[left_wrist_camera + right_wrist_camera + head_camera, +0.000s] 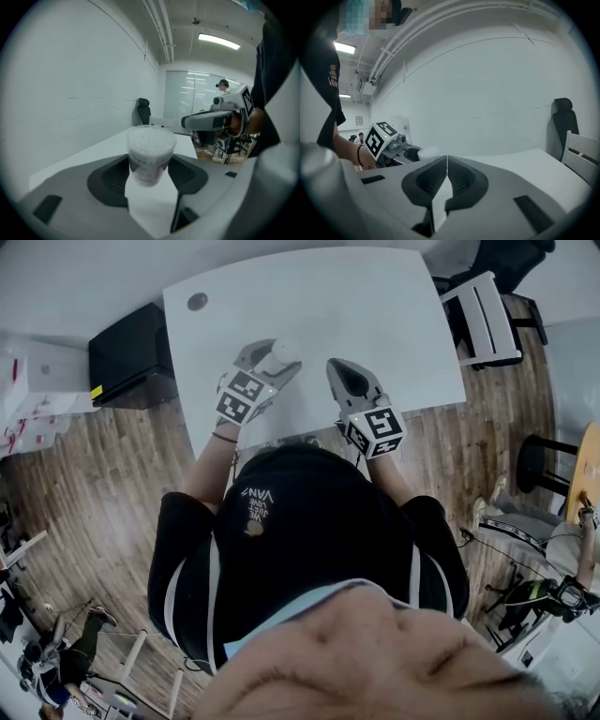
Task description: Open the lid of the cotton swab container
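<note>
Left gripper grasps the cotton swab container, lid on, upright over the white bench. Right gripper clenched, empty.

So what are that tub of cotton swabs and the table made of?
Cotton swab container: probably clear plastic, slightly glossy; the white swabs show through it. Table: smooth, matt white top, perhaps laminate; the look leaves that open.

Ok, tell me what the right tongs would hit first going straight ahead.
The way looks free: the shut right tongs point over the table toward the wall; the container is off to their left. Depth is unclear.
</note>
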The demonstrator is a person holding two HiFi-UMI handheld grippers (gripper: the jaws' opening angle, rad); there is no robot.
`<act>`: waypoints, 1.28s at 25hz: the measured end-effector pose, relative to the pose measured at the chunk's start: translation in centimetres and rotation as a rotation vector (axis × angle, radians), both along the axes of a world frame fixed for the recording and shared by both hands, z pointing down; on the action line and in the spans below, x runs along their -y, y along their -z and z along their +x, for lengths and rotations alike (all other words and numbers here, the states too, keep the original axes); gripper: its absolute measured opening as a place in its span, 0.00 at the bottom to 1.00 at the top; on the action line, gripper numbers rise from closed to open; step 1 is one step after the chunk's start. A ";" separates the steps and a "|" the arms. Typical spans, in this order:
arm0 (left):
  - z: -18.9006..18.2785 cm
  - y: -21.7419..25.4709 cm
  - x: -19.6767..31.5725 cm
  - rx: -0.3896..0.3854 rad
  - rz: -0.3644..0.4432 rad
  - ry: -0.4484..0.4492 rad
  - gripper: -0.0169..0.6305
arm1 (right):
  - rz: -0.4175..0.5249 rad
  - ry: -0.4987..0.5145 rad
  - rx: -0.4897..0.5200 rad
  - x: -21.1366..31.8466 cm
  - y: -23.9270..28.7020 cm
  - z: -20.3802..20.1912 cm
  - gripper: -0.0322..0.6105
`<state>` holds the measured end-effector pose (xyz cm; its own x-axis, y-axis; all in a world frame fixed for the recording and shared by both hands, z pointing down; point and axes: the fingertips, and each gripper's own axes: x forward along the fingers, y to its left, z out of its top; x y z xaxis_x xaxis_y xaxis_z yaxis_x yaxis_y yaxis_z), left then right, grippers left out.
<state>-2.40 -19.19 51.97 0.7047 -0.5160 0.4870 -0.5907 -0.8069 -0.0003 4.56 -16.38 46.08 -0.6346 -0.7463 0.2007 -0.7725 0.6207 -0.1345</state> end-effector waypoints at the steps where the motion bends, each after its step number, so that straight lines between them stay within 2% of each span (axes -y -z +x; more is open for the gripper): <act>1: 0.1 0.4 -0.1 -0.006 0.001 -0.004 0.43 | 0.001 0.002 0.002 0.0 0.1 0.0 0.07; 6: 0.4 1.5 -0.8 0.035 -0.002 -0.016 0.44 | 0.010 0.016 0.011 0.0 0.4 -0.3 0.07; 14: 0.8 2.7 -1.5 0.059 0.011 -0.025 0.44 | 0.031 0.052 0.013 -0.4 1.3 -0.9 0.07; 21: 1.4 2.7 -1.8 0.073 0.018 -0.031 0.44 | 0.075 0.136 -0.038 -1.1 1.8 -2.2 0.07; 29: 1.4 2.9 -2.6 0.088 0.022 -0.030 0.44 | 0.119 0.185 -0.018 -1.4 2.8 -3.3 0.08; 30: 1.3 2.9 -2.6 0.089 0.022 -0.028 0.44 | 0.116 0.196 -0.018 -1.5 2.8 -3.5 0.13; 31: 1.2 2.9 -2.6 0.092 0.022 -0.026 0.44 | 0.110 0.209 -0.021 -1.6 2.7 -3.7 0.26; 32: 1.2 2.8 -2.7 0.097 0.022 -0.024 0.44 | 0.101 0.220 -0.027 -1.7 2.5 -3.9 0.31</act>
<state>-1.23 -16.52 49.12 0.6673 -0.5108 0.5421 -0.5674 -0.8201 -0.0742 0.69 -14.67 43.62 -0.7797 -0.6076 0.1515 -0.6195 0.7837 -0.0447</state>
